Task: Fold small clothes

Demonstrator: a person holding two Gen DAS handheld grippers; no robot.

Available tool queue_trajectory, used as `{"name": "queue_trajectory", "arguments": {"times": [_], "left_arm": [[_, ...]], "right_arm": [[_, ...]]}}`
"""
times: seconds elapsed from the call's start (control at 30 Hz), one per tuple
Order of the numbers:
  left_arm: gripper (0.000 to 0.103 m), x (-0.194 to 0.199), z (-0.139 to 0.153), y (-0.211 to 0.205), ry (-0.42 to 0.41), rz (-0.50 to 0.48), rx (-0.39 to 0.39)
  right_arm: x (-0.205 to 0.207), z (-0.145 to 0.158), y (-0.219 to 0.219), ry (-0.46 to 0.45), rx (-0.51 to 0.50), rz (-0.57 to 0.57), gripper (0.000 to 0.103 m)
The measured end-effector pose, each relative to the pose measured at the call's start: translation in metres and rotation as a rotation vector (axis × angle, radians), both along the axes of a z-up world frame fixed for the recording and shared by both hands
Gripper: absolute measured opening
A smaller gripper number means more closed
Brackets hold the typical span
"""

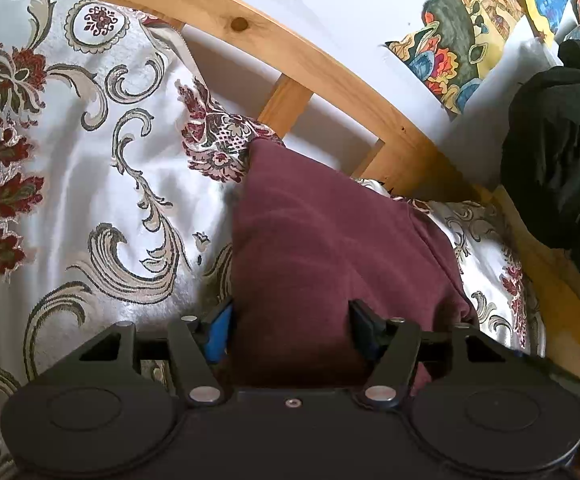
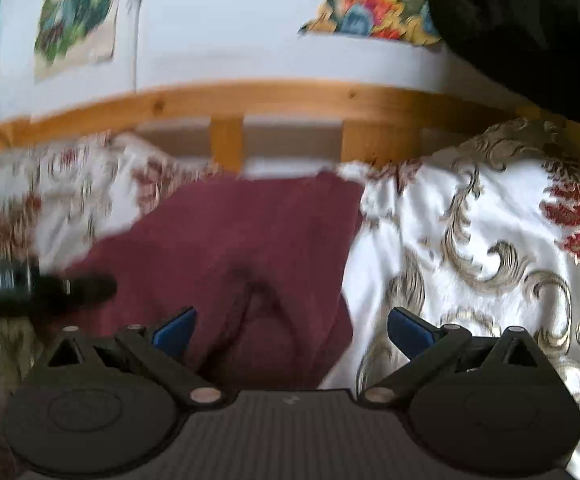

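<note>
A maroon garment (image 1: pixel 322 240) lies folded on the patterned bedspread (image 1: pixel 90 160), close to the wooden bed rail. My left gripper (image 1: pixel 290 328) straddles its near end with the jaws apart. The cloth fills the gap between them and runs on under the right finger, and no pinch shows. The blurred right wrist view shows the same garment (image 2: pixel 242 240). My right gripper (image 2: pixel 290 332) stands wide open over its near right corner, its pads clear of the cloth. A dark blurred bar (image 2: pixel 50 286) reaches onto the garment from the left edge.
The wooden bed rail (image 1: pixel 250 28) with upright slats runs behind the garment, against a white wall with coloured drawings (image 1: pixel 462 40). A black garment (image 1: pixel 558 140) hangs at the right over the bed's corner. White floral bedspread (image 2: pixel 470 220) spreads on both sides.
</note>
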State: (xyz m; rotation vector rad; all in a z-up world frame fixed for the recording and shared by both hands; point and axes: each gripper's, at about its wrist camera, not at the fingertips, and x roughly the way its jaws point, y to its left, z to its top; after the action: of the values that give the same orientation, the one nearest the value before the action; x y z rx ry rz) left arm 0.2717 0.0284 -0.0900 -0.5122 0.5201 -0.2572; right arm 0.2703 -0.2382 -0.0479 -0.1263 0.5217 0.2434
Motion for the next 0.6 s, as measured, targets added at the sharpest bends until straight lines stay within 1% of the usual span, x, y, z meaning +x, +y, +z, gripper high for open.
{"name": "queue_trajectory", "arguments": {"times": [0.07,0.13,0.2,0.27,0.37,0.47,0.6], "left_arm": [[0.07,0.001,-0.001,-0.001,0.013,-0.01,0.003],[0.073,0.003,-0.004,-0.003,0.043,-0.027,-0.008],[0.074,0.004,-0.005,-0.004,0.054,-0.034,-0.015],[0.077,0.004,-0.004,-0.005,0.052,-0.036,0.0],[0.079,0.005,-0.004,-0.004,0.064,-0.032,-0.001],[0.082,0.005,-0.003,-0.003,0.082,-0.027,-0.006],[0.087,0.005,0.002,-0.004,0.105,-0.019,0.011]], "right_arm": [[0.002,-0.005,0.0,0.007,-0.06,-0.033,0.102],[0.005,-0.003,-0.001,0.0,-0.096,-0.064,0.102],[0.009,0.001,-0.001,-0.011,-0.127,-0.079,0.102],[0.009,0.002,0.001,-0.01,-0.141,-0.073,0.102],[0.005,0.0,-0.001,-0.008,-0.114,-0.086,0.102],[0.002,-0.001,-0.007,0.01,-0.057,-0.106,0.102],[-0.005,0.003,-0.012,0.017,-0.017,-0.125,0.103]]}}
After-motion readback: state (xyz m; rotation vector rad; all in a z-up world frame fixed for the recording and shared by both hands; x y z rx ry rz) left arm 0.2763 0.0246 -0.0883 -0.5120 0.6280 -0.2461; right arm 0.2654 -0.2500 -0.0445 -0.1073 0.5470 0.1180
